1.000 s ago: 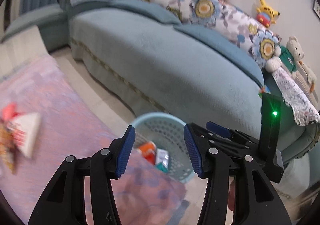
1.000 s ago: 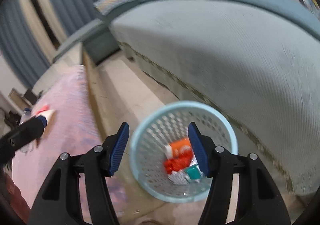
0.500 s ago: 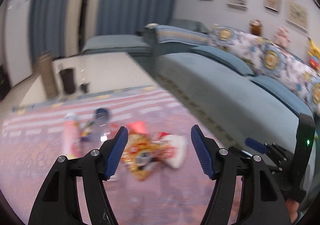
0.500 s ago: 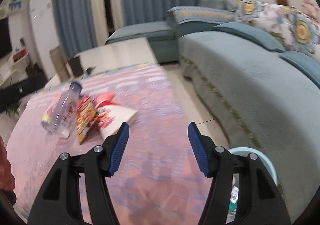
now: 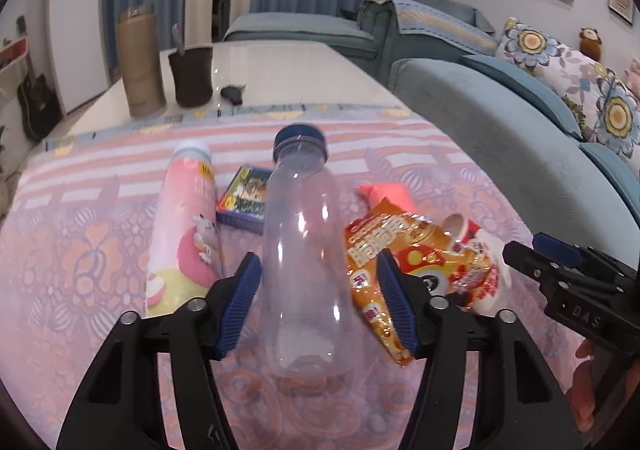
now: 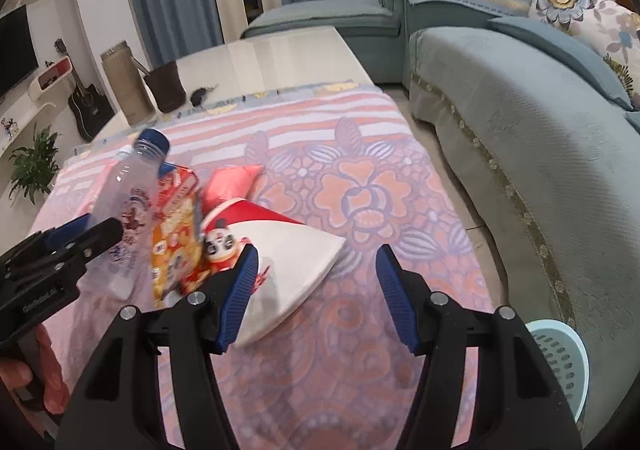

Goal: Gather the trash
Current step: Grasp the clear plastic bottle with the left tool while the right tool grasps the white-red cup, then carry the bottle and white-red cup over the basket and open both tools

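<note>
**Trash on worktop, both grippers unloaded**

Item 1. Left gripper (image 5: 318, 302): fingers apart, straddling a clear plastic bottle (image 5: 304, 262) with a blue cap, lying on the patterned cloth (image 5: 80, 250). Whether the pads touch the bottle cannot be told.

Item 2. Right gripper (image 6: 316, 298): fingers apart, empty, above the cloth just beside a white and red wrapper (image 6: 288, 250).

Item 3. Remaining trash, clustered on the worktop: pink tube (image 5: 186, 226), small card box (image 5: 246, 199), orange snack bag (image 5: 394, 262), a red scrap (image 5: 384, 195).

Item 4. Blue basket (image 6: 560, 362) on the floor by the sofa (image 6: 520, 129), at the worktop's near corner.

Risks. The bottle is round, light and smooth; an off-centre squeeze would likely roll it or squirt it out. The left gripper's right-hand finger overlaps the snack bag in view and may snag it.

Unclear. Basket cut off by the frame edge, contents unseen. Bottle's base blurred. Print on the bag unreadable. Card box half hidden behind the bottle.
</note>
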Tool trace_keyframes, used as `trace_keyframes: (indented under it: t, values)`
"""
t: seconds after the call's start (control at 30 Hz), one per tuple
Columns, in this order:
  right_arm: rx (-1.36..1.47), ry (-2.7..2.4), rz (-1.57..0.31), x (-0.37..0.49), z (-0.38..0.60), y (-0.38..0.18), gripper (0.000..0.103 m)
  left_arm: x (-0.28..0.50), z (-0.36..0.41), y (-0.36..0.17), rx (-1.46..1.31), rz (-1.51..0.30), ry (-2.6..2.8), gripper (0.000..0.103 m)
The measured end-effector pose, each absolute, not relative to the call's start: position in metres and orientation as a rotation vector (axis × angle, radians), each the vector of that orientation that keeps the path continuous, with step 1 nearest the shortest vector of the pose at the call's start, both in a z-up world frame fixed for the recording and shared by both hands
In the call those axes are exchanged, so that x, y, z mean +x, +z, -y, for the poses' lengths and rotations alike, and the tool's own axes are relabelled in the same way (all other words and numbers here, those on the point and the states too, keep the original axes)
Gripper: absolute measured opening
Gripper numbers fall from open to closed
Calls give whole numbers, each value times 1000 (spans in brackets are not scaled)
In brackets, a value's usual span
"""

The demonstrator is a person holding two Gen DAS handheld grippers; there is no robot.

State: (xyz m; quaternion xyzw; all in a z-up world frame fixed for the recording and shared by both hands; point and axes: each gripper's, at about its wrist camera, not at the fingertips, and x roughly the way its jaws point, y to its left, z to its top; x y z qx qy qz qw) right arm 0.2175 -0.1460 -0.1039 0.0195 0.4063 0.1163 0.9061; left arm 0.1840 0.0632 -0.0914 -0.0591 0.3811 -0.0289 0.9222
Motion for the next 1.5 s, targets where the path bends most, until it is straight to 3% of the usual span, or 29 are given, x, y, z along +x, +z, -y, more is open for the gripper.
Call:
trace_keyframes:
  t: [0.13,0.23,0.53,0.63,0.73,0.8,0.9,0.93,1.2,1.5]
  values:
    - [79,275,-861,229,146,-113,58,185,-66,-101,-144,-787,-69,54]
    - [135,301,-891,237,150,-118,66,189,-67,-112,-157,-808,-79,52]
    - [275,429,-935,248,151,-127,68,189,-77,-125,-242,-823,-121,47]
    - [266,459,-941,249,140,-125,76,189,-78,-126,-250,-819,-122,46]
    - [243,476,-945,250,125,-123,78,187,-81,-126,-270,-812,-128,46]
    - [233,492,-952,251,117,-124,71,187,-81,-125,-274,-808,-127,46]
    - [210,558,-966,243,103,-125,47,187,-82,-125,-280,-801,-136,45]
    - [171,559,-950,236,96,-122,35,186,-82,-124,-285,-793,-139,45]
    - [45,418,-816,184,101,-98,34,166,-77,-118,-310,-762,-191,44]
    - [37,237,-711,123,171,-68,34,123,-21,-83,-305,-721,-412,44]
